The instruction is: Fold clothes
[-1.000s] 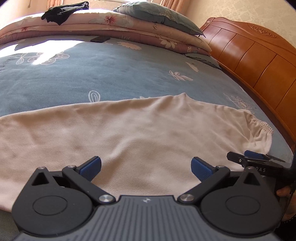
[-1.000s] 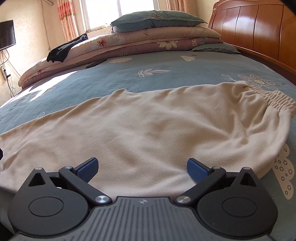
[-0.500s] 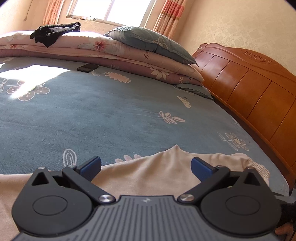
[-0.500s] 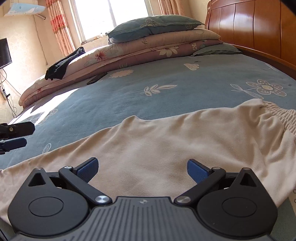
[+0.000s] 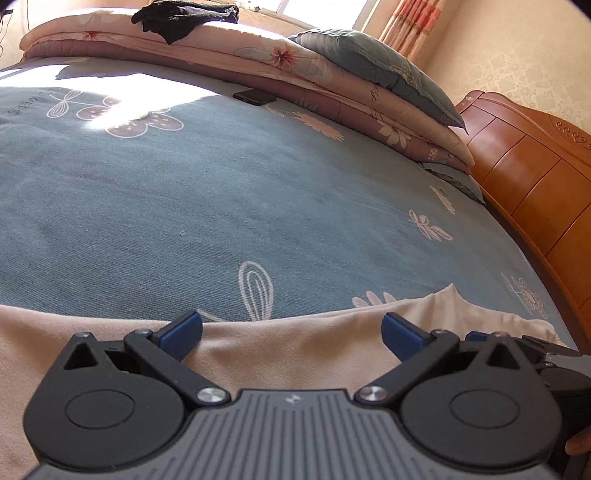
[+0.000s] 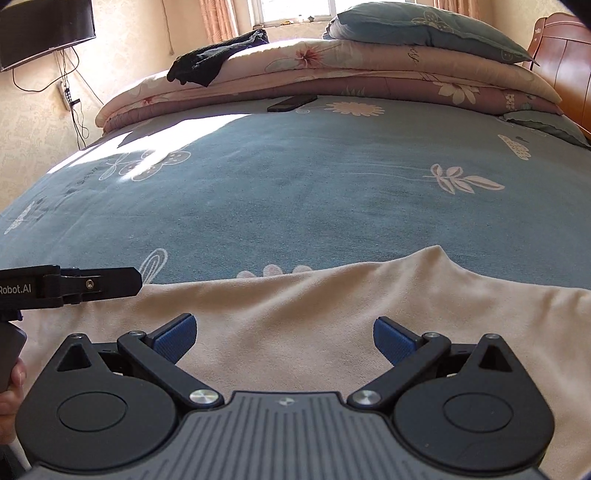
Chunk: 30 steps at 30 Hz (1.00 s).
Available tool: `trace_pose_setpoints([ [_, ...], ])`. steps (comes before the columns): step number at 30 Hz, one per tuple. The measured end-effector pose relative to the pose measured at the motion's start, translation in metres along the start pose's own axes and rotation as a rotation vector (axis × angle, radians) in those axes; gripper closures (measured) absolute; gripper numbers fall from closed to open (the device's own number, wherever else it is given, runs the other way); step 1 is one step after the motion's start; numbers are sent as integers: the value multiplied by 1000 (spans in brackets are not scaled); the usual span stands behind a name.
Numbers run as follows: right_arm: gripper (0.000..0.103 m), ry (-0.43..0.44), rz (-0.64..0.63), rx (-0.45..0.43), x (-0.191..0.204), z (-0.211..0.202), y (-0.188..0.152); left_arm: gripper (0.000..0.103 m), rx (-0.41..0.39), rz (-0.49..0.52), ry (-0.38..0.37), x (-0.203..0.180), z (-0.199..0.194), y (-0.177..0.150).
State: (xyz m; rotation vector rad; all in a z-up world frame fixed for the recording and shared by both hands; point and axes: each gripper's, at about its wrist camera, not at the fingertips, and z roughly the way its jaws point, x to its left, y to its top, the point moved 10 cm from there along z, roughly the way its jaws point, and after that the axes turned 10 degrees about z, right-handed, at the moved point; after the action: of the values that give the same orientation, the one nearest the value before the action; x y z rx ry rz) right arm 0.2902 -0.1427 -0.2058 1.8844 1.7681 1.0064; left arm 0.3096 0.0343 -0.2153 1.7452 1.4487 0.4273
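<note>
Left wrist view: the left gripper point(image 5: 290, 330) hangs with its blue pads point(image 5: 183, 330) spread wide and nothing between them, low over a beige garment point(image 5: 288, 350) that lies flat along the near edge of the bed point(image 5: 221, 192). The garment's far edge runs just past the fingertips, with a small peak of cloth rising to the right. The bed has a blue-grey cover printed with pale flowers and leaves. At lower right, part of the right gripper pokes out from behind the left one, just beside it, with a bit of a hand at the frame's edge.

In the right wrist view the right gripper point(image 6: 284, 338) is likewise wide apart and empty over the same garment point(image 6: 332, 314), whose peak point(image 6: 437, 254) sits beyond the right pad point(image 6: 393, 339). The left gripper point(image 6: 107, 282) reaches in from the left edge, seen side-on above the cloth's edge.

At the far side of the bed, folded quilts point(image 6: 351, 70) are stacked with a blue pillow point(image 6: 424, 26) on top and a black garment point(image 6: 218, 55) draped over them. A dark phone point(image 6: 291, 103) lies on the cover just in front of the stack. A wooden headboard point(image 5: 528, 166) runs along the right, and a wall-mounted screen point(image 6: 44, 29) shows at upper left.
</note>
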Motion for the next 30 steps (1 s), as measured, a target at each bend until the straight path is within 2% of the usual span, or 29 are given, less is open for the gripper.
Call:
trace_pose_setpoints([
  [3, 0, -18, 5, 10, 0, 9, -4, 0, -4, -5, -2, 0, -8, 0],
  [7, 0, 4, 51, 5, 2, 4, -9, 0, -10, -14, -6, 1, -19, -1],
  [13, 0, 21, 78, -45, 3, -43, -11, 0, -19, -28, -11, 1, -36, -1],
  [17, 0, 95, 148, -77, -3, -84, -13, 0, -25, -37, -14, 2, -47, -1],
  [20, 0, 151, 150, -53, -5, -99, -23, 0, -5, -22, -19, 10, -76, -23],
  [25, 0, 227, 187, -19, -14, -87, -48, 1, 99, -93, 80, 54, -106, -64],
  [27, 0, 189, 190, 2, -20, -77, -61, 1, 133, -111, 115, 65, -112, -78],
  [30, 0, 150, 141, 9, -23, -74, -77, 1, 178, -8, 184, 63, -119, -94],
])
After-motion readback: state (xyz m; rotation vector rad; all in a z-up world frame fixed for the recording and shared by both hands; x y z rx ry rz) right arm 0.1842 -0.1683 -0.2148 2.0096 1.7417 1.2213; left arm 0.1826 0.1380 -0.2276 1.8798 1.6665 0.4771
